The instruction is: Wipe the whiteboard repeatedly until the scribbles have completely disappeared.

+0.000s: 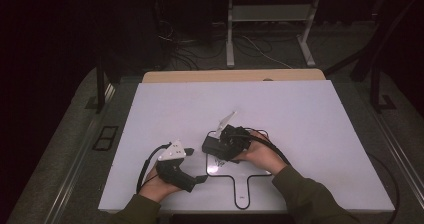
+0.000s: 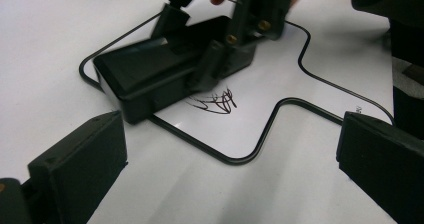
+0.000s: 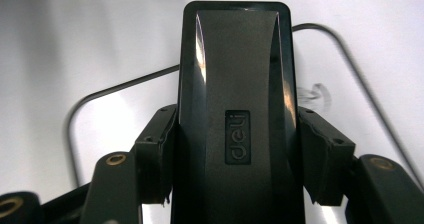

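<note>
A black block eraser (image 1: pixel 214 147) with an embossed "deli" mark (image 3: pixel 237 136) rests on a small white board (image 1: pixel 252 165) outlined in black, with a handle toward the person. My right gripper (image 1: pixel 221 144) is shut on the eraser's long sides (image 3: pixel 235 84), its pads (image 3: pixel 155 149) pressed against it. A dark pen scribble (image 2: pixel 215 101) lies on the board right beside the eraser (image 2: pixel 140 76). A faint smudge (image 3: pixel 312 94) marks the board to the eraser's right. My left gripper (image 1: pixel 196 165) hovers at the board's left edge, open, with nothing between its fingers (image 2: pixel 80 164).
The board lies on a large white table (image 1: pixel 300 119) with a wooden strip (image 1: pixel 232 75) along its far edge. Beyond it are a dim floor with cables (image 1: pixel 250 46) and a metal stand (image 1: pixel 270 14). A cable (image 1: pixel 272 151) trails from the right gripper.
</note>
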The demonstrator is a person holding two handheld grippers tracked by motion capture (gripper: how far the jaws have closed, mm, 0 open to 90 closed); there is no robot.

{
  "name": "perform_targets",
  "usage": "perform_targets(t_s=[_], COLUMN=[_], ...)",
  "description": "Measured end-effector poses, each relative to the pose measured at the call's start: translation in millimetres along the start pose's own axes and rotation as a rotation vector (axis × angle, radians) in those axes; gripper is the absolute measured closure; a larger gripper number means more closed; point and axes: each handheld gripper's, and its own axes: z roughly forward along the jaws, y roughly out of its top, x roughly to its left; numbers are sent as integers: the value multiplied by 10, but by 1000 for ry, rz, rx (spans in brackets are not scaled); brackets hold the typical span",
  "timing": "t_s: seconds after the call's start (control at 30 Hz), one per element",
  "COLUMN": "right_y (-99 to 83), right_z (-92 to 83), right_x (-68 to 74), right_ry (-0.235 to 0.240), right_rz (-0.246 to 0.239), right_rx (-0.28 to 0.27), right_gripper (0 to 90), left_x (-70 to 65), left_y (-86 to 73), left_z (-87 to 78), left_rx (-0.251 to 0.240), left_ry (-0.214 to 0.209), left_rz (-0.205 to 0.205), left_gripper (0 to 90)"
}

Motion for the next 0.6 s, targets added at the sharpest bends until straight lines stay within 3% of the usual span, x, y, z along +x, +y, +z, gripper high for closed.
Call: perform_targets(t_s=[0.1, 0.43, 0.53, 0.6], right_y=[9, -49, -46, -39], right_z=[1, -38, -39, -30], right_x=[16, 379, 361, 298], right_ry=[-5, 62, 74, 57], right_rz=[-8, -92, -88, -73], right_rx=[5, 12, 12, 8], right_gripper=[387, 387, 387, 387], left_x=[3, -6, -10, -8], left_y=[-2, 5, 5, 4], left_z=[-4, 5, 8, 5], left_rx=[-2, 5, 1, 3], left_ry=[1, 2, 2, 1], left_rz=[-2, 6, 1, 4], left_gripper=[0, 0, 0, 0])
